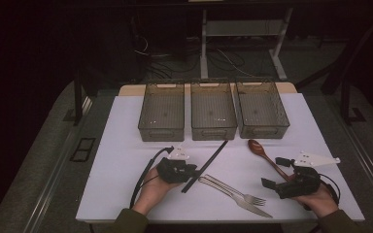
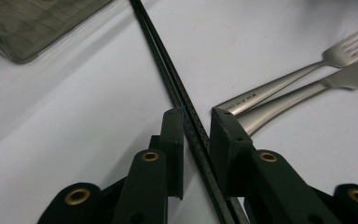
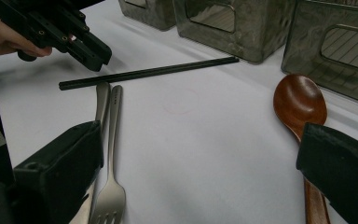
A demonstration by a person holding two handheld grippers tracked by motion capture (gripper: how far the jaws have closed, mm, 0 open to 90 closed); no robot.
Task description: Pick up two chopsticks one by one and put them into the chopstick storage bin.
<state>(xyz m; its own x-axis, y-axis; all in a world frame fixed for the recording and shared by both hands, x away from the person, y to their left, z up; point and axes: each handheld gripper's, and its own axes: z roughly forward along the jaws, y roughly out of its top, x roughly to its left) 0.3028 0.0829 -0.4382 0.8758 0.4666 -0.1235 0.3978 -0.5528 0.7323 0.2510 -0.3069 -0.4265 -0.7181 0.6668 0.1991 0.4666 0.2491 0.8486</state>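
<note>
Bench [image 1: 126,145]: white surface, centre of the high view. Three grey bins [image 1: 212,116] stand in a row along its upper part. Black chopsticks [image 1: 205,166] lie diagonally at centre. Fork [image 1: 233,190] and knife [image 1: 245,203] lie side by side at lower centre; wooden spoon [image 1: 267,155] at right.

Left hand-held gripper [image 2: 196,122]: jaws released, straddling the chopsticks [image 2: 168,79] with a gap on each side, not clamped.

Right hand-held gripper [image 1: 272,171]: jaws spread wide, empty, at lower right over the spoon handle.
</note>
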